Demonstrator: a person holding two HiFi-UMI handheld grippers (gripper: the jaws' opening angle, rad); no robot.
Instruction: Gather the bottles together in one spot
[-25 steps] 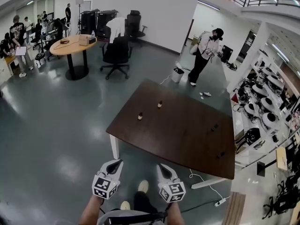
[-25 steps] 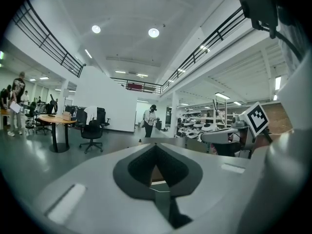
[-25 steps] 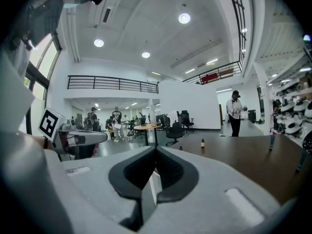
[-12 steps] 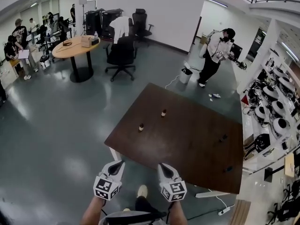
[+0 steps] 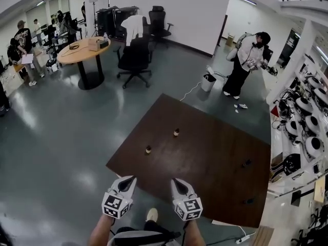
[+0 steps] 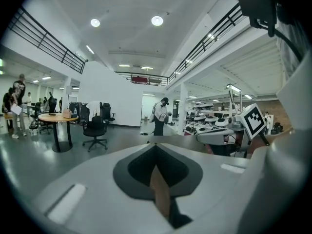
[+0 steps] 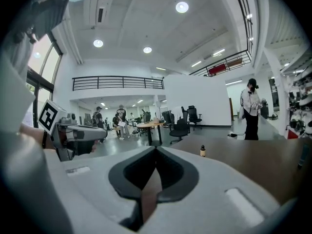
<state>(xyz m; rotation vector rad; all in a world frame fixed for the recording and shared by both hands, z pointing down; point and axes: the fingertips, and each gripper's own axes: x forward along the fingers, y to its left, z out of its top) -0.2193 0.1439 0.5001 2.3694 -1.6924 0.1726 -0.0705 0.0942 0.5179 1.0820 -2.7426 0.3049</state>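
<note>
The left gripper (image 5: pixel 130 178) and right gripper (image 5: pixel 175 181) both have jaws pressed together, empty. On the smooth, dark wooden tabletop (image 5: pixel 205 158), two small round amber bottles with dark caps stand apart at left: the near bottle (image 5: pixel 148 149) and the far bottle (image 5: pixel 176 132).

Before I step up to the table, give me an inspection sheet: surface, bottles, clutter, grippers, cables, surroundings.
Surface: dark brown table, mostly bare.
Job's things: near bottle and far bottle, both upright and standing apart.
Clutter: a small dark thing and another toward the table's right side, too small to identify.
Grippers: left gripper and right gripper both have their jaws together and empty, near the table's near edge.
Cables: white cable on the floor beyond the table; power strip by the near right corner.
Surroundings: person standing past the table, bin, office chair, round table.
</note>
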